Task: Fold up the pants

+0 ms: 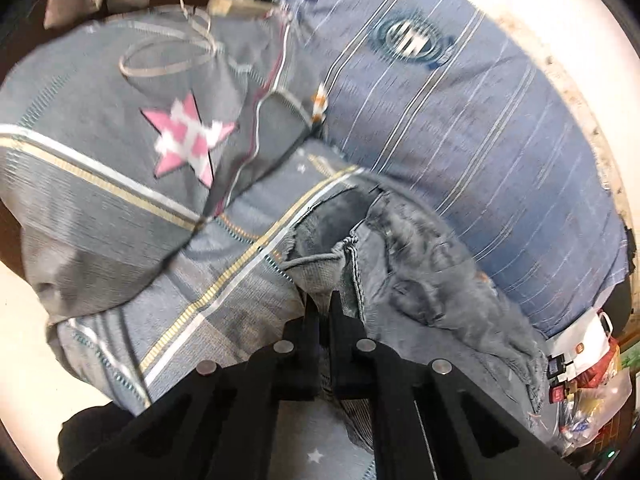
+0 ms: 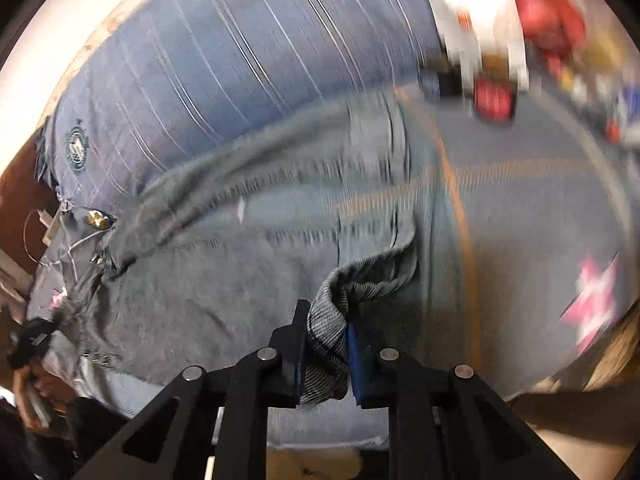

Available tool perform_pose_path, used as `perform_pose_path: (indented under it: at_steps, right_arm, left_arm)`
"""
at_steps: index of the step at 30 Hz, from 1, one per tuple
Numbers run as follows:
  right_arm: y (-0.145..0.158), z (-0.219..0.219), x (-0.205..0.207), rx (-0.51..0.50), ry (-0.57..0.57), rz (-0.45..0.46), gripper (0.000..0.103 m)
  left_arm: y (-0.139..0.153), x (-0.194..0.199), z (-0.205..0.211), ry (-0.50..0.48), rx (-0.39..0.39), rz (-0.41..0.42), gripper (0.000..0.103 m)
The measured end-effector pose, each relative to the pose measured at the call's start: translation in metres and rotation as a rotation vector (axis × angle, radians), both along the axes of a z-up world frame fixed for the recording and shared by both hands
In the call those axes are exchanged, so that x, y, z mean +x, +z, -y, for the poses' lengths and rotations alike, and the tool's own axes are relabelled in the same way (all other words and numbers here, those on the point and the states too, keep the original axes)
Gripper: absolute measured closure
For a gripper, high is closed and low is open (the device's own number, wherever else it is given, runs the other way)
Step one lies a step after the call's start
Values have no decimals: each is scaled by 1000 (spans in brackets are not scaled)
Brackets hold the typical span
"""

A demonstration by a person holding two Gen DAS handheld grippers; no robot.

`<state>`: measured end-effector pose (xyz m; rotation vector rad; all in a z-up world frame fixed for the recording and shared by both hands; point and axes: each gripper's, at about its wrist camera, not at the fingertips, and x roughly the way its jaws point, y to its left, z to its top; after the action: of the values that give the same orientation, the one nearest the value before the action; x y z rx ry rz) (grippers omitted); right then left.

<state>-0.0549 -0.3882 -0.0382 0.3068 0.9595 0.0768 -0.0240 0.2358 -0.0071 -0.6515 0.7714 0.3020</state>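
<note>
Grey fleece pants [image 1: 420,264] lie spread on a bed, and the right wrist view shows them stretching leftwards [image 2: 224,248]. My left gripper [image 1: 325,300] is shut on the ribbed hem [image 1: 320,268] of the pants, with the cloth pinched between the nearly touching fingers. My right gripper [image 2: 328,320] is shut on a bunched ribbed cuff [image 2: 328,340], which fills the gap between its blue-padded fingers. Both ribbed edges are lifted a little off the bedding.
Under the pants lies a grey bedcover [image 1: 120,184] with a pink star [image 1: 188,138] and yellow-white stripes, beside a blue striped blanket [image 1: 460,100]. White cables and a charger [image 1: 236,0] lie on the cover. Bags and clutter [image 1: 588,364] sit at the bed's end. A hand [image 2: 32,384] shows lower left.
</note>
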Motion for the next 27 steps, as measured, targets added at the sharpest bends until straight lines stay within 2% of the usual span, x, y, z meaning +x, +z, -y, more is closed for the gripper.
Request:
perform_pose_path:
  at_steps: [2, 4, 5, 6, 8, 9, 10, 11, 12, 13, 14, 17, 19, 21, 22, 23, 24, 25, 26, 27]
  right_arm:
    - [23, 0, -3, -45, -9, 63, 85]
    - [28, 5, -5, -95, -31, 91, 85]
    - [20, 8, -4, -104, -35, 69, 82]
    - [1, 14, 0, -105, -37, -7, 78]
    - [-36, 26, 6, -109, -50, -149, 45]
    - [-50, 31, 6, -135, -66, -187, 38]
    - [-52, 37, 3, -147, -84, -183, 37]
    - [-49, 42, 2, -134, -101, -161, 36]
    - [-43, 47, 1, -108, -115, -128, 34]
    - [-33, 51, 2, -84, -126, -88, 32]
    - [-26, 52, 6, -76, -123, -63, 31]
    - [-11, 43, 32, -54, -61, -21, 31]
    - [-14, 34, 56, -77, -37, -23, 31]
    - [-25, 31, 84, -122, -41, -52, 32]
    - [-32, 32, 91, -121, -45, -63, 35]
    - [-41, 32, 102, -120, -39, -89, 50]
    - [-52, 30, 111, -144, -26, -122, 61]
    - [-58, 26, 114, -205, -31, -144, 67]
    - [-59, 23, 113, -236, -31, -120, 67]
    - [-58, 20, 113, -272, -37, -116, 67]
  left_arm:
    - [-1, -6, 5, 1, -1, 3, 100]
    - [-17, -9, 8, 9, 0, -38, 100]
    - [-26, -8, 9, 6, 13, -71, 99]
    - [-39, -4, 8, 5, 16, -120, 99]
    - [-62, 2, 5, -13, 1, -219, 99]
    - [-66, 0, 3, -4, 8, -236, 98]
    - [-64, -2, 2, 2, 16, -228, 93]
    - [-59, -3, 1, 5, 30, -215, 83]
    - [-53, -4, 2, 6, 37, -197, 76]
    - [-45, -5, 4, 4, 47, -168, 64]
    - [-36, -7, 7, -1, 64, -138, 56]
    - [-10, -7, 27, -52, 138, -40, 48]
    - [-10, -1, 38, -110, 148, -29, 46]
    - [-19, 11, 47, -154, 145, -44, 46]
    - [-29, 19, 51, -169, 153, -68, 46]
    - [-38, 26, 54, -179, 163, -105, 46]
    - [-57, 35, 55, -198, 170, -187, 46]
    - [-72, 41, 55, -207, 179, -246, 46]
    - [-81, 44, 55, -212, 188, -280, 46]
    - [-79, 41, 56, -208, 212, -248, 46]
